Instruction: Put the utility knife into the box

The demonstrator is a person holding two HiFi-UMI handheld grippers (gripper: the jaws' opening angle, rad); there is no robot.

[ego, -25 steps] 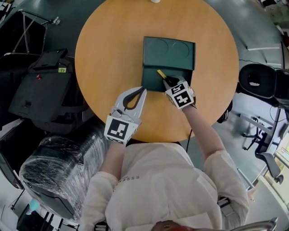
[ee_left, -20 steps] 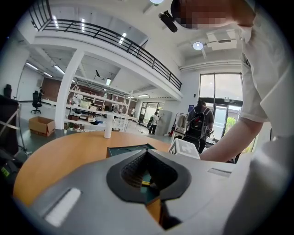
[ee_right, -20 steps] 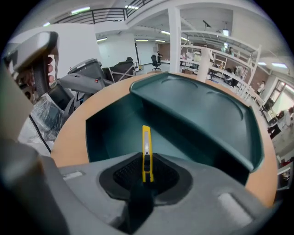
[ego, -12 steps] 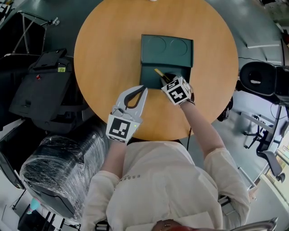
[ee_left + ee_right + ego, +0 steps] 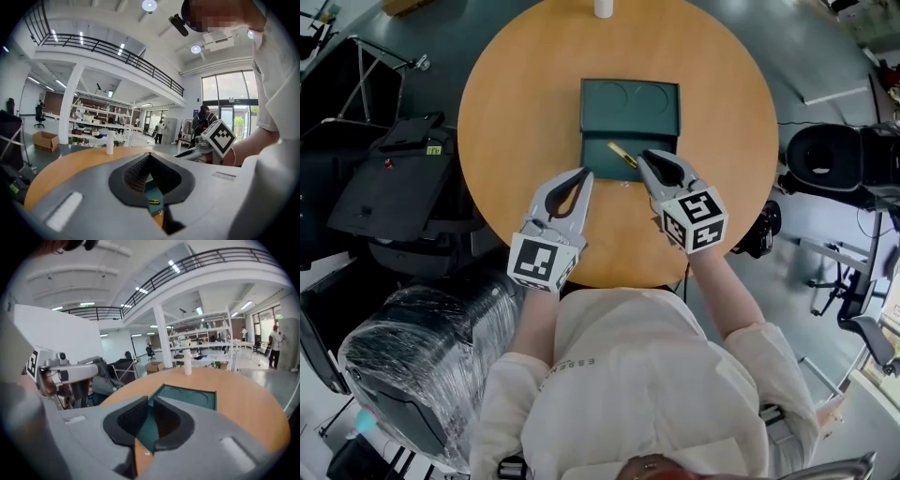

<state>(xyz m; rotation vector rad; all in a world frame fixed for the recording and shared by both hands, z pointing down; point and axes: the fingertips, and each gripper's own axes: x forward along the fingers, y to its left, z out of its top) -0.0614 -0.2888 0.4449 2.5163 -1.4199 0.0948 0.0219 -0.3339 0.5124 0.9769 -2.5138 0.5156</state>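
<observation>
Fingers (image 5: 127,420) of our right gripper (image 5: 645,157) are hanging slightly apart and empty, since the knife (image 5: 622,155) is lying in the box (image 5: 630,98); we are holding the left fingers (image 5: 136,171) together, idle.

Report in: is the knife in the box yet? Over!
Left gripper shut, empty. Right gripper slightly open, empty. Utility knife lying in box. Nothing blocking.

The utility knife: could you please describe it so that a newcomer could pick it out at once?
A dark green box lies on the round wooden table. The knife is in its nearer compartment, not the part with two round recesses. It is a slim bar lying on a slant, the only yellow thing against the green.
</observation>
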